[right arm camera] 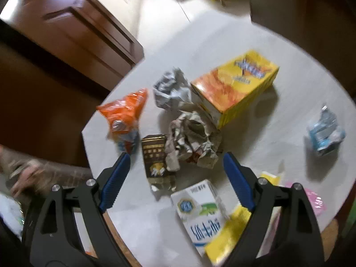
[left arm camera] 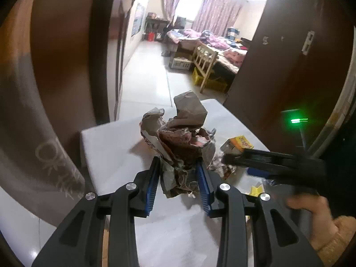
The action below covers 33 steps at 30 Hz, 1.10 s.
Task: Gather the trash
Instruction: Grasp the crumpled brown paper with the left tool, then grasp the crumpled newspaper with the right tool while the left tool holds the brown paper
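Observation:
My left gripper (left arm camera: 178,164) is shut on a big wad of crumpled newspaper (left arm camera: 178,133) and holds it above the white table (left arm camera: 106,146). My right gripper (right arm camera: 175,158) is open above the table (right arm camera: 255,133), over a smaller crumpled paper wad (right arm camera: 191,138) and a dark foil packet (right arm camera: 155,160). It also shows in the left wrist view (left arm camera: 227,159), at the right. Other trash lies around: an orange wrapper (right arm camera: 124,113), a grey crumpled paper (right arm camera: 171,89), a yellow box (right arm camera: 235,86), a white milk carton (right arm camera: 200,209), a blue wrapper (right arm camera: 324,131).
A brown wooden door (right arm camera: 73,29) stands left of the table, another dark door (left arm camera: 289,66) at the right. Beyond lie a tiled floor, a chair (left arm camera: 204,60) and a bed (left arm camera: 222,44). Yellow and pink scraps (right arm camera: 316,200) lie at the table's near right edge.

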Tool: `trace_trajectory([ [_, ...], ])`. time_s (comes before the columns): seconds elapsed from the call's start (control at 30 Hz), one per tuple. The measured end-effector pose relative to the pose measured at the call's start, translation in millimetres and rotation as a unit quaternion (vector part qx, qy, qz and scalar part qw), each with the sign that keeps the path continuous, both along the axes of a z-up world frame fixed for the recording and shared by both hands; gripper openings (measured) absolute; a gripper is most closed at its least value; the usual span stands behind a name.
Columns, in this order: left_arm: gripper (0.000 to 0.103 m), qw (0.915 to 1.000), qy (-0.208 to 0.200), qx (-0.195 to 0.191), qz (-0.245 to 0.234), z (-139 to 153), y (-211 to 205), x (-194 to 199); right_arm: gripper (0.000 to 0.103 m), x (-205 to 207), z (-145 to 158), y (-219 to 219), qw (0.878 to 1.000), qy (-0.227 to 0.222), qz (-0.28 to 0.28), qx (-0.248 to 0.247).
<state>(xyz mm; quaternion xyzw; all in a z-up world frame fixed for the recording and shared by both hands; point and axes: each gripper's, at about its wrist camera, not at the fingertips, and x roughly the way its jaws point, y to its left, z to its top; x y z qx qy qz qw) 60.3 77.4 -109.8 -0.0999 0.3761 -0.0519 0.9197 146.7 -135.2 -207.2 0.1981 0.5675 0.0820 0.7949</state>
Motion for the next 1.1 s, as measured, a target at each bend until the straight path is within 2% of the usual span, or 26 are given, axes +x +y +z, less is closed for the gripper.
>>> trace_trajectory([
  [0.17, 0.031, 0.9999, 0.001, 0.009, -0.007, -1.6, -7.6, -4.5, 0.084, 13.3, -25.4, 1.1, 0.999, 0.04, -0.007, -0.01],
  [0.57, 0.031, 0.9998, 0.02, 0.009, 0.003, -14.9, -0.1, -1.1, 0.083, 22.2, -35.4, 11.6, 0.999, 0.042, 0.005, -0.02],
  [0.6, 0.031, 0.9997, 0.021, 0.009, 0.003, -15.2, 0.7, -1.1, 0.081, 23.5, -34.8, 14.5, 0.999, 0.039, 0.011, -0.027],
  [0.67, 0.031, 0.9997, 0.019, 0.012, 0.005, -14.4, 0.8, -0.5, 0.053, 24.4, -31.6, 21.6, 0.998, 0.025, 0.027, -0.059],
  [0.7, 0.031, 0.9997, 0.019, 0.013, 0.005, -13.4, -0.4, -0.1, 0.045, 23.6, -28.2, 24.0, 0.996, 0.014, 0.037, -0.074],
  [0.73, 0.031, 0.9997, 0.019, 0.013, 0.006, -12.3, -1.8, 0.0, 0.029, 21.9, -22.9, 24.3, 0.996, 0.003, 0.045, -0.077],
  [0.83, 0.031, 0.9997, 0.018, 0.018, 0.008, -10.2, -5.7, -1.3, 0.027, 12.9, -10.6, 13.9, 0.999, -0.01, 0.042, -0.032],
  [1.1, 0.031, 0.9997, 0.016, 0.011, 0.013, -11.2, -0.2, -3.4, 0.027, 2.0, 0.4, 6.9, 0.998, -0.021, 0.042, -0.029],
])
